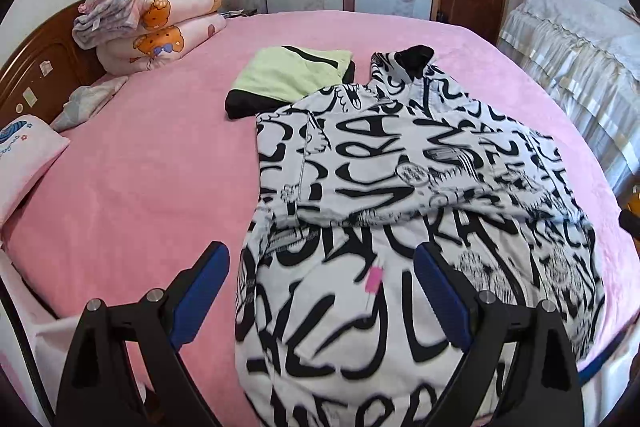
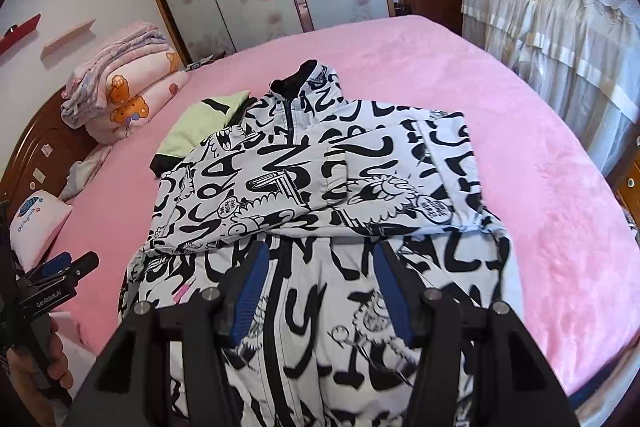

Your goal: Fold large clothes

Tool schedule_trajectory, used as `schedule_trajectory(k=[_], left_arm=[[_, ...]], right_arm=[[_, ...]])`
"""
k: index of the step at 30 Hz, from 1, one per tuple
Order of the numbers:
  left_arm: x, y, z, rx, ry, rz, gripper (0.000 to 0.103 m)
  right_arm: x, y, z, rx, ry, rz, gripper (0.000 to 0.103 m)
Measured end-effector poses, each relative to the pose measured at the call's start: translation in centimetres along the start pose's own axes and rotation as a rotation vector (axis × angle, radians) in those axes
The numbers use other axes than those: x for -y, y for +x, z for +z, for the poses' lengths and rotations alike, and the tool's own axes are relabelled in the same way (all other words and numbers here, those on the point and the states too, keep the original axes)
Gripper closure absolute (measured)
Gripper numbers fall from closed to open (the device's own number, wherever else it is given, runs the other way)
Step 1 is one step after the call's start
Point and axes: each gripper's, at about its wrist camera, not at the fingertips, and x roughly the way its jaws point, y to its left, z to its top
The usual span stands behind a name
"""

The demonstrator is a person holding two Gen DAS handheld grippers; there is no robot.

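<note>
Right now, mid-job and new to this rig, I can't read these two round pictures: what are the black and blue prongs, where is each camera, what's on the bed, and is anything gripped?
There is no robot arm. A person holds a two-finger gripper in each hand, and each has a wide-angle camera looking forward along its fingers. The prongs are those fingers, black with blue pads.

One picture comes from the left gripper, the other from the right gripper. The right view also shows the left gripper from outside, near its left edge.

On the pink bed lies a black-and-white printed jacket, both sleeves already folded across its chest. Beside its collar sits a folded green and black garment. Stacked quilts rest by the headboard.

Both grippers are open above the jacket's lower half, holding nothing.
</note>
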Motion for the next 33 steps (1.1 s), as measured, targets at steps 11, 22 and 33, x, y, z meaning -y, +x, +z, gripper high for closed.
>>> schedule_trajectory(k=[11, 22, 33], left_arm=[[-1.0, 0.2, -6.1, -0.078, -0.021, 0.012, 0.01], [-4.5, 2.6, -10.0, -0.218, -0.101, -0.029, 0.011], [-5.4, 6.1, -14.9, -0.277, -0.124, -0.129, 0.011]], right_arm=[[3.0, -3.4, -5.7, -0.009, -0.038, -0.074, 0.048], [8.3, -3.3, -10.6, -0.094, -0.008, -0.075, 0.045], [15.3, -0.2, -14.6, -0.238, 0.047, -0.012, 0.045]])
